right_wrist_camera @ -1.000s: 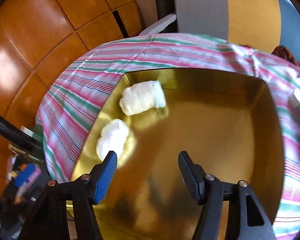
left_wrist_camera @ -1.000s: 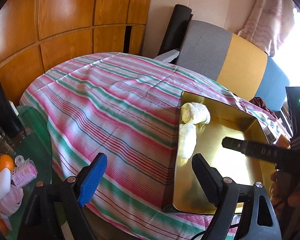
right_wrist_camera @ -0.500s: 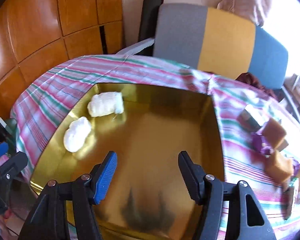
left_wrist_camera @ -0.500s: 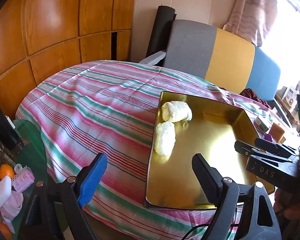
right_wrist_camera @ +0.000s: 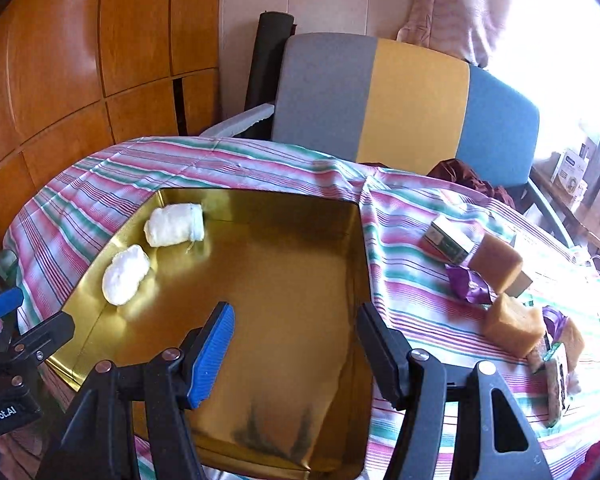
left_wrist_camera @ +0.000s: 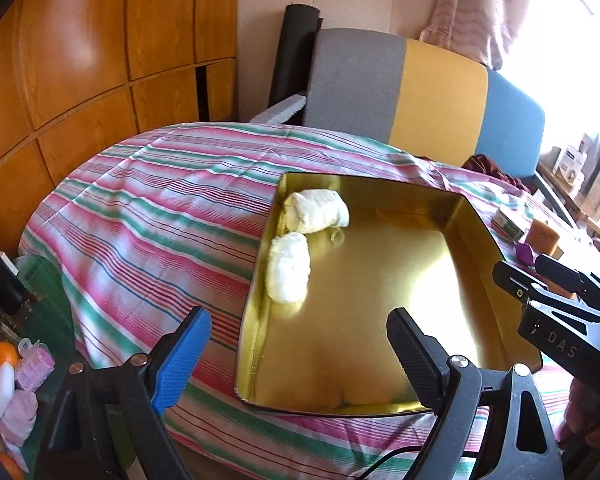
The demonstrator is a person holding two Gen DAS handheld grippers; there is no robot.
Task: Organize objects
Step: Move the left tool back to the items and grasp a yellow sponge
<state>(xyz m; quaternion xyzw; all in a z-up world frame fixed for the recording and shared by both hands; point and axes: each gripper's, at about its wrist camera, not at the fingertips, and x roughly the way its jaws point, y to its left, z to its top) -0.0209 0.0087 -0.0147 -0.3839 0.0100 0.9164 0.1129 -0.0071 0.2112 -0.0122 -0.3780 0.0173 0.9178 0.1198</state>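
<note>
A gold tray (left_wrist_camera: 472, 216) (right_wrist_camera: 356, 216) lies on the striped tablecloth. Two white rolled cloths (left_wrist_camera: 316, 216) (left_wrist_camera: 288, 266) lie along its left side; they also show in the right wrist view (right_wrist_camera: 174, 224) (right_wrist_camera: 124, 274). My left gripper (left_wrist_camera: 300, 360) is open and empty over the tray's near left edge. My right gripper (right_wrist_camera: 296, 346) is open and empty above the tray's near part. To the right of the tray lie brown sponge blocks (right_wrist_camera: 498, 268) (right_wrist_camera: 512, 324), a small box (right_wrist_camera: 450, 240) and a purple wrapper (right_wrist_camera: 470, 284).
A grey, yellow and blue chair back (left_wrist_camera: 420, 92) stands behind the table. Wooden panels (left_wrist_camera: 80, 60) fill the left. Small items and an orange (left_wrist_camera: 4, 354) sit low at the left. More packets (right_wrist_camera: 560, 364) lie at the table's right edge.
Both grippers have pulled back and up from the tray. The right view has swung right, and the sponges and box have come into view. Both stayed open and empty.
</note>
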